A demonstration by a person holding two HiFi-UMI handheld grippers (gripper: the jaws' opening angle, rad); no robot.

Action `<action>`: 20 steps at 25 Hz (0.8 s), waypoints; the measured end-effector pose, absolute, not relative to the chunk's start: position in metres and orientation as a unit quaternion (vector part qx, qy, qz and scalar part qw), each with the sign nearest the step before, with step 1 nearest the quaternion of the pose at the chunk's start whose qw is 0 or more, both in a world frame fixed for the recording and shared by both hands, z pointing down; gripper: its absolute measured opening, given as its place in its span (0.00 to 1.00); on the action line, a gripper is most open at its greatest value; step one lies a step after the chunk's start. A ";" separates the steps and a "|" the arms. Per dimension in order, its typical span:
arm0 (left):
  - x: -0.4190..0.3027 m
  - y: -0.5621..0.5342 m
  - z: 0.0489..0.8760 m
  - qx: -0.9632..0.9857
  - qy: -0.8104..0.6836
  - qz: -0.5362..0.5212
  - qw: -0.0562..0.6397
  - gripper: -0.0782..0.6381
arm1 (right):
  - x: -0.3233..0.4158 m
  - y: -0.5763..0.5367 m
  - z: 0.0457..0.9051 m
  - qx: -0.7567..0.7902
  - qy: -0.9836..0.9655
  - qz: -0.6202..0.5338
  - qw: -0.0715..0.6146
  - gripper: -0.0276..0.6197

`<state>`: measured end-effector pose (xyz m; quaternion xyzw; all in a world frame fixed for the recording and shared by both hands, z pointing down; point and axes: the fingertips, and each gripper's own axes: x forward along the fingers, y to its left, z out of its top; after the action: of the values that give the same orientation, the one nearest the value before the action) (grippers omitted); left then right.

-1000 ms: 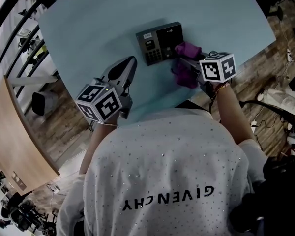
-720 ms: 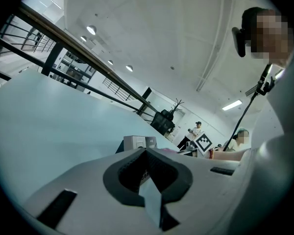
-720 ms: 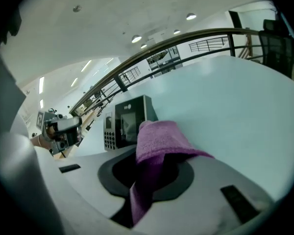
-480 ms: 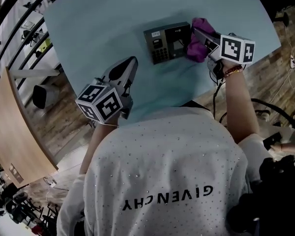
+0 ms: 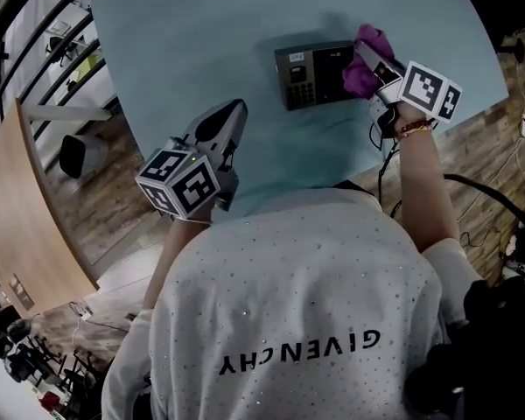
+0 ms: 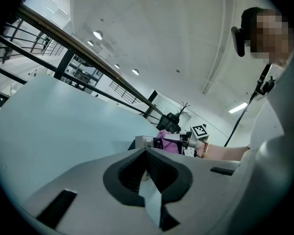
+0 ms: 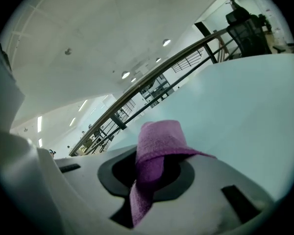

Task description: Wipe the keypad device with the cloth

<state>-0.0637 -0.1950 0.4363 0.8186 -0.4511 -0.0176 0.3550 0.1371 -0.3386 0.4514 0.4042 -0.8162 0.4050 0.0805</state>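
The dark keypad device (image 5: 313, 73) lies on the pale blue table (image 5: 201, 42), its keys at its left end. A purple cloth (image 5: 357, 79) rests against the device's right end, and my right gripper (image 5: 369, 52) is shut on it. In the right gripper view the cloth (image 7: 156, 148) bulges out of the closed jaws and hangs down. My left gripper (image 5: 234, 109) is shut and holds nothing, low over the table to the near left of the device. The left gripper view shows the device (image 6: 144, 142) and the cloth (image 6: 164, 144) beyond the jaws.
The round table's edge (image 5: 350, 175) runs close in front of the person's body. A wooden floor and black railings (image 5: 44, 51) lie to the left, with cables on the floor at the right (image 5: 507, 226).
My right gripper has carried the cloth from the device's near right corner away from me along its right end. The left gripper has stayed put.
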 end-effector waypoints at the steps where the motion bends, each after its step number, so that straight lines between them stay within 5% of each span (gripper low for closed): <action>1: -0.066 -0.195 0.437 0.818 -0.452 -0.018 0.356 0.11 | 0.139 -0.333 0.455 0.408 -0.813 0.408 0.082 0.12; 20: -0.067 -0.176 0.430 0.837 -0.426 -0.007 0.343 0.11 | 0.168 -0.250 0.533 0.461 -0.742 0.462 0.154 0.13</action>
<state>-0.0669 -0.1760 0.4303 0.8371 -0.4259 -0.0066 0.3433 0.1680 -0.2499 0.5325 0.4610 -0.7415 0.4625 0.1539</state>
